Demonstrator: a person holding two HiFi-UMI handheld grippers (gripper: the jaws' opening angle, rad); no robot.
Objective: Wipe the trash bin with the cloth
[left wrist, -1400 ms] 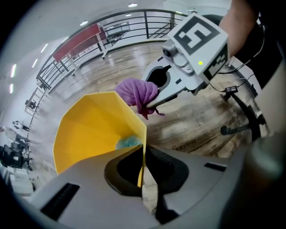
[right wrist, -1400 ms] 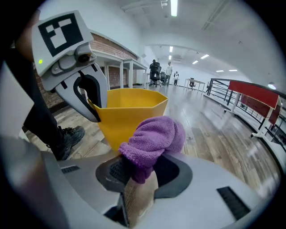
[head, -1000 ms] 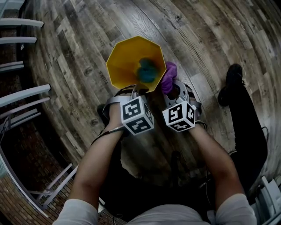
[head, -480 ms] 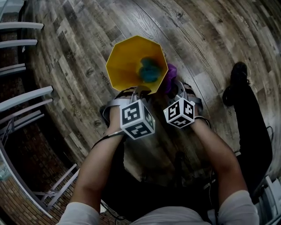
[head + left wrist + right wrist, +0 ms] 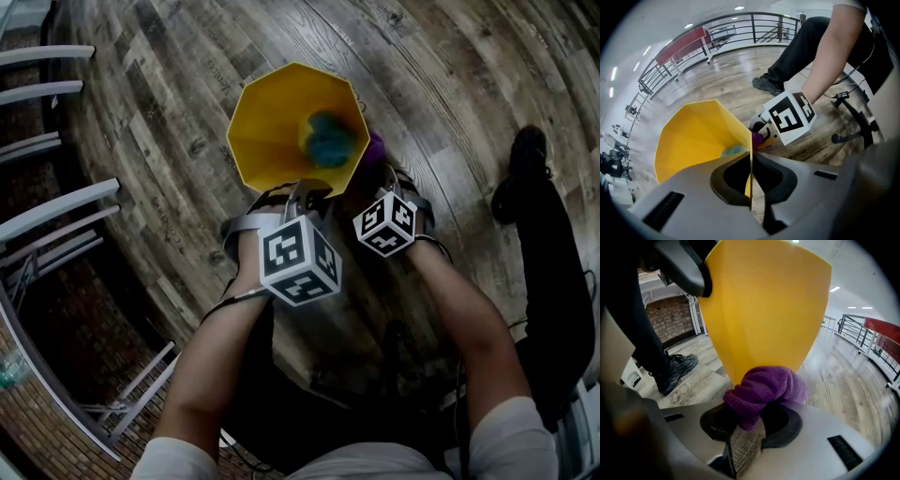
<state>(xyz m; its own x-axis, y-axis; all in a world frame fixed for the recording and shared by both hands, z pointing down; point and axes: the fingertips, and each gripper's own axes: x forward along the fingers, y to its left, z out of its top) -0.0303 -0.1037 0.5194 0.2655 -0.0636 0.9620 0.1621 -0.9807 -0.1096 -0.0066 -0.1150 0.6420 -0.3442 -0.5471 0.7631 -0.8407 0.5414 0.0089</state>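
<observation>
A yellow faceted trash bin stands on the wood floor with a blue-green lump inside it. My left gripper is shut on the near rim; in the left gripper view the thin yellow wall runs between the jaws. To its right, my right gripper is shut on a purple cloth. The cloth is bunched against the outside of the bin wall, low down. Only a sliver of the cloth shows in the head view.
A person's dark shoe and trouser leg stand on the floor to the right of the bin. White railings run along the left. A black stand foot with cables lies behind the right gripper.
My right gripper has gone down the bin's outer wall with the cloth, so less purple shows beside the rim. The left gripper has kept its hold on the rim.
</observation>
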